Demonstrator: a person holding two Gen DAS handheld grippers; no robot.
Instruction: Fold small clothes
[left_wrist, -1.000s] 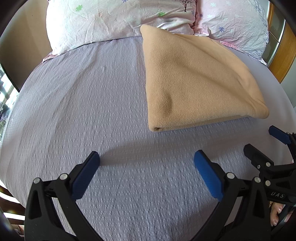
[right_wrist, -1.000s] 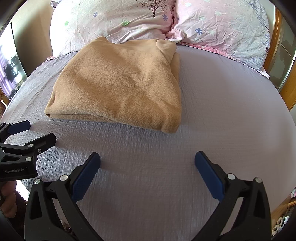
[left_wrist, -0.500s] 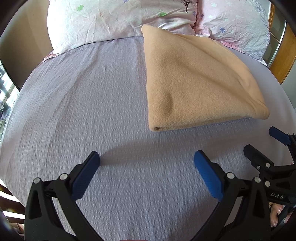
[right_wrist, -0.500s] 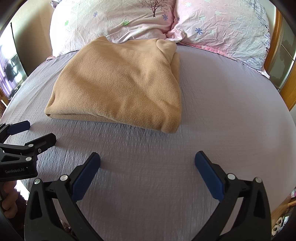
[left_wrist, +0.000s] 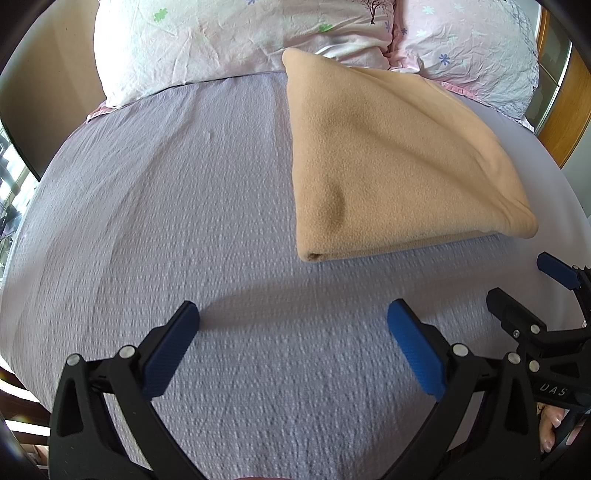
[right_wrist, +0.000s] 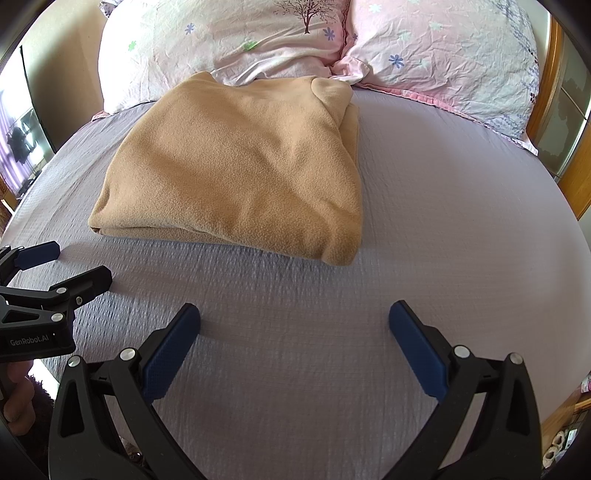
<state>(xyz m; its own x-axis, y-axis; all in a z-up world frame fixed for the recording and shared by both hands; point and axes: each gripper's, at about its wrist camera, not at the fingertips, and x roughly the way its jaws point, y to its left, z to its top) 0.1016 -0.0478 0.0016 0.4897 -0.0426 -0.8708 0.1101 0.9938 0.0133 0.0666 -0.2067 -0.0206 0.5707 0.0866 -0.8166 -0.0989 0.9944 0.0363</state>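
A tan fleece garment (left_wrist: 388, 162) lies folded into a flat rectangle on the lilac bed sheet (left_wrist: 166, 206), its far edge against the pillows; it also shows in the right wrist view (right_wrist: 243, 166). My left gripper (left_wrist: 293, 325) is open and empty, low over the sheet, short of the garment's near left corner. My right gripper (right_wrist: 294, 325) is open and empty, short of the garment's near right corner. Each gripper shows at the edge of the other's view: the right one (left_wrist: 532, 291) and the left one (right_wrist: 55, 266).
Two pink floral pillows (right_wrist: 258, 40) (right_wrist: 454, 55) lie at the head of the bed. A wooden bed frame (right_wrist: 554, 122) runs along the right side. The sheet (right_wrist: 443, 221) is bare right of the garment.
The left wrist view has shifted very slightly. The garment lies as before and both grippers stay open.
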